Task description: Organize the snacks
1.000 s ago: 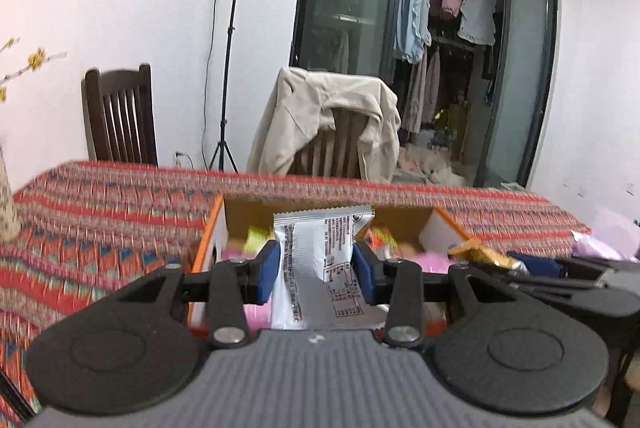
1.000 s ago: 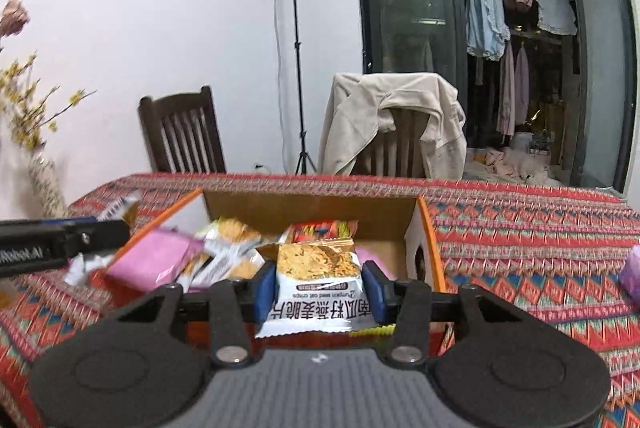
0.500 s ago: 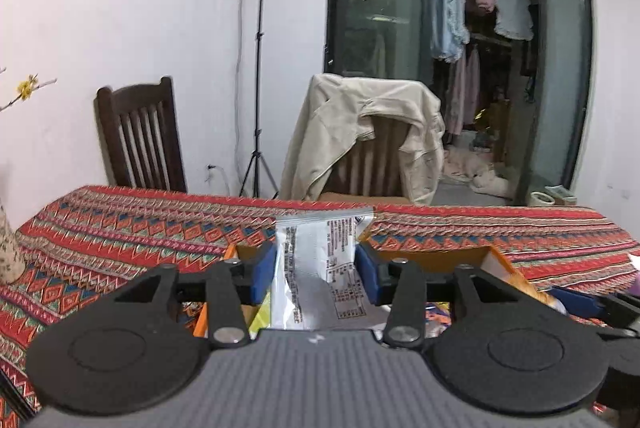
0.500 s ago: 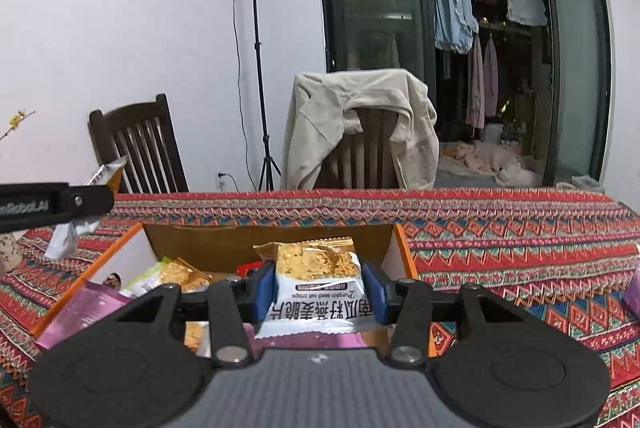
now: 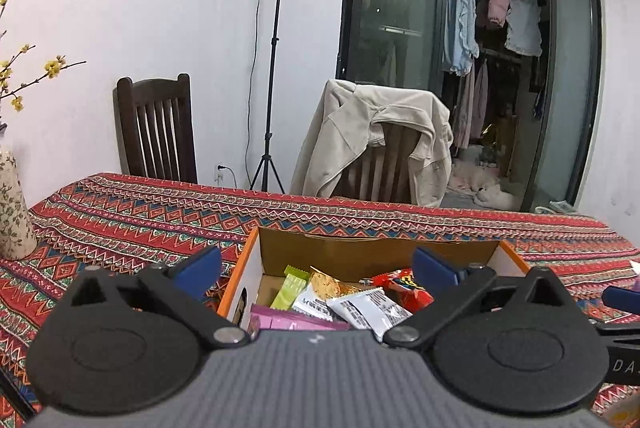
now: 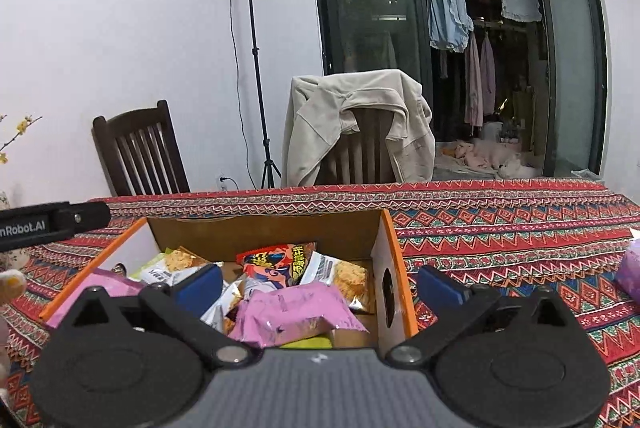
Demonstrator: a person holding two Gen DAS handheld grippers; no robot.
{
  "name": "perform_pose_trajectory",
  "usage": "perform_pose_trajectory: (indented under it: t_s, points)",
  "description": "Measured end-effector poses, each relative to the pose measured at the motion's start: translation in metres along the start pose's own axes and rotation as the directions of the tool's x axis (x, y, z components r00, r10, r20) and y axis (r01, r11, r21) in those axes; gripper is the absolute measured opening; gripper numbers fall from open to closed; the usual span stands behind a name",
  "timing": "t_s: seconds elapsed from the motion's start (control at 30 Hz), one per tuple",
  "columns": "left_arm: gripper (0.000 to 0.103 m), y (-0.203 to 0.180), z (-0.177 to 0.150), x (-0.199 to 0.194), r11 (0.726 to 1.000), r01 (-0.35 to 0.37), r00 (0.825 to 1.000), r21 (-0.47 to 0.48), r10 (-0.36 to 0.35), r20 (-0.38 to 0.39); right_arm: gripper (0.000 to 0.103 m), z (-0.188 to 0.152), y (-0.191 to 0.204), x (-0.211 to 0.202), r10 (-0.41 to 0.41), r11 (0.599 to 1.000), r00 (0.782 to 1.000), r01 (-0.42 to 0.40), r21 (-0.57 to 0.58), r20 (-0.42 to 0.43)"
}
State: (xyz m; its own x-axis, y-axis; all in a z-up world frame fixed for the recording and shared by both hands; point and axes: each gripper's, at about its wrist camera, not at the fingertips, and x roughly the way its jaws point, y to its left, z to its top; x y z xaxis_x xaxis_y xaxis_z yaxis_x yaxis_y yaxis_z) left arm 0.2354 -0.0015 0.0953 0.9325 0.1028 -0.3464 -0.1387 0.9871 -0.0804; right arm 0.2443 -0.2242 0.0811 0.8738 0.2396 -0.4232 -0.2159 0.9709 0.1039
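Left gripper (image 5: 316, 266) and right gripper (image 6: 318, 284): fingers spread wide, nothing between them. Snacks (image 6: 294, 316) lay heaped in the box (image 6: 394, 256) on the surface (image 5: 132, 212); lower packets hidden by gripper bodies. Patterned cloth lay bare around the box.

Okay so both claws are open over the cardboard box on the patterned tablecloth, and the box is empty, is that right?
Not quite: the cardboard box isn't empty. The right wrist view shows snack packets inside, including a pink packet and a red packet. The rest holds: the left claw and right claw are both open over it.
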Motion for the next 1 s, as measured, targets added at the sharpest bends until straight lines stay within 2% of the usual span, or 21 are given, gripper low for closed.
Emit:
perform_pose_trajectory:
  t_s: [0.3, 0.6, 0.83, 1.0]
  points:
    - [0.103, 0.011, -0.012, -0.064, 0.998, 0.068, 0.996, -0.004, -0.067, 0.053, 0.103, -0.017, 0.007, -0.06, 0.022, 0.999, 0.999, -0.021, -0.024, 0.043]
    - [0.103, 0.027, -0.051, -0.13, 0.994, 0.105, 0.991, 0.03, -0.107, 0.08, 0.103, -0.054, 0.019, -0.127, 0.047, 0.997, 0.996, -0.043, -0.059, 0.073]
    - [0.103, 0.039, -0.085, -0.156, 0.993, 0.113, 0.992, 0.042, -0.115, 0.052, 0.103, -0.091, 0.013, -0.156, 0.049, 0.998, 0.998, -0.049, -0.027, 0.03]
    - [0.103, 0.046, -0.101, -0.161, 0.992, 0.123, 0.992, 0.006, -0.123, 0.015, 0.103, -0.109, 0.007, -0.162, 0.045, 0.999, 0.999, -0.045, -0.006, -0.004]
